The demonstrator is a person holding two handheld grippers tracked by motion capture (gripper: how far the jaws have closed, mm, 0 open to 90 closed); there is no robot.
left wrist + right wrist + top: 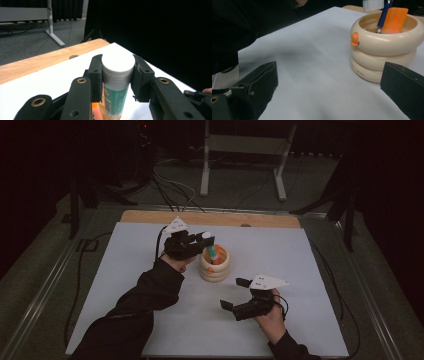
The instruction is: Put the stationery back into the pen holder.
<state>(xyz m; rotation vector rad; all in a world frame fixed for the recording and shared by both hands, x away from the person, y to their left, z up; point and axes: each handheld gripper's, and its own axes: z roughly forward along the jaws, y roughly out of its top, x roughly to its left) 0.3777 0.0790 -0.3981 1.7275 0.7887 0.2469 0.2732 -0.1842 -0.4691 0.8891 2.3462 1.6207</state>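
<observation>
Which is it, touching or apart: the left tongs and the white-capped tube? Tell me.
Touching. In the left gripper view the left tongs have both pads pressed against the white cap of the tube, one on each side, with no gap.

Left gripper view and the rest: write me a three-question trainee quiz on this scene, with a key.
1. What does the left gripper hold between its jaws?
2. True or false: the right gripper is shut on the holder.
3. Which item stands inside the holder next to the blue pen? A) a fork B) an orange marker C) a spoon

Key
1. A glue stick with a white cap and green label, pinched near the cap, its lower end over the cream ring-shaped holder.
2. False: its jaws stand wide open, apart from the holder, above the white table sheet.
3. B
</observation>
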